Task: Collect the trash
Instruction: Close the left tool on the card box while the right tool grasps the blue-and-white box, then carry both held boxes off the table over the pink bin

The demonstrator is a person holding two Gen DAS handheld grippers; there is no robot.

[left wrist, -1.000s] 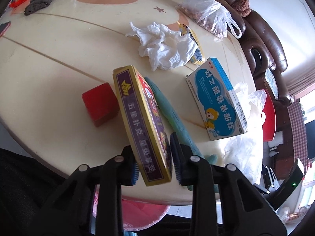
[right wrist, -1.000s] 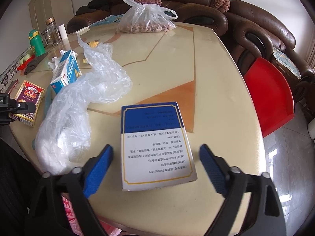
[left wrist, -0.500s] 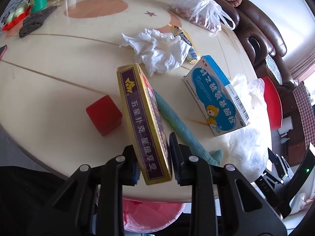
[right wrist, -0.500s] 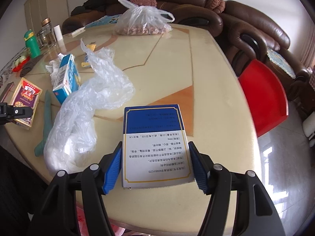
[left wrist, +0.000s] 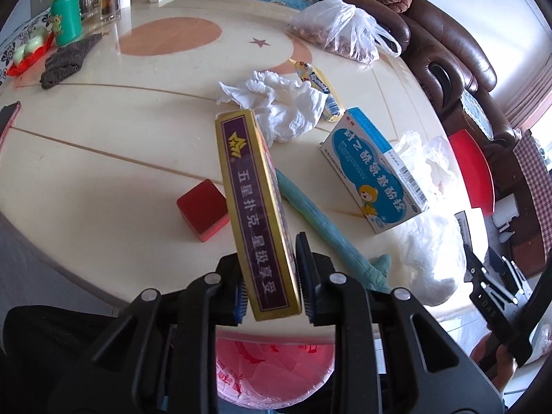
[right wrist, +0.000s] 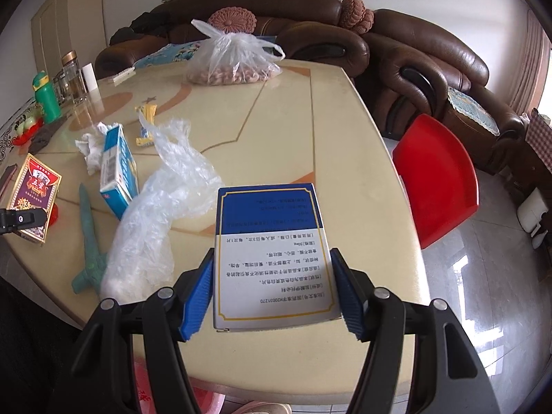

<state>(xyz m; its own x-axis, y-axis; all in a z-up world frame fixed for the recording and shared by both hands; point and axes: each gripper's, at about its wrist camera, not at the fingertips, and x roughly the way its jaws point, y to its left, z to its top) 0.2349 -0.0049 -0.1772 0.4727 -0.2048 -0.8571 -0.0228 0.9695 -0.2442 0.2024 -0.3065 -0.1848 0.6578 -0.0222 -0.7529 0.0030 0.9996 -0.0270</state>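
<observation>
My left gripper (left wrist: 270, 289) is shut on a purple and gold playing-card box (left wrist: 255, 207), held on edge above the table's near rim. My right gripper (right wrist: 272, 296) is shut on a blue and white medicine box (right wrist: 272, 252), lifted a little off the table. The card box also shows at the far left in the right wrist view (right wrist: 34, 200). On the table lie crumpled white tissue (left wrist: 279, 110), a blue cartoon medicine box (left wrist: 372, 169), a clear plastic bag (right wrist: 162, 207), a yellow wrapper (left wrist: 317, 82) and a red cube (left wrist: 203, 210).
A pink-lined trash bin (left wrist: 272, 369) sits below the table's near edge (left wrist: 103, 296). A teal toy sword (left wrist: 327, 227), a bag of peanuts (right wrist: 231, 62), a green bottle (left wrist: 65, 17), glasses and a grey cloth (left wrist: 65, 62) are on the table. A red stool (right wrist: 438, 179) and brown sofas stand to the right.
My right gripper has closed on the blue and white box and lifted it. My left gripper has pulled back toward the table edge with the card box.
</observation>
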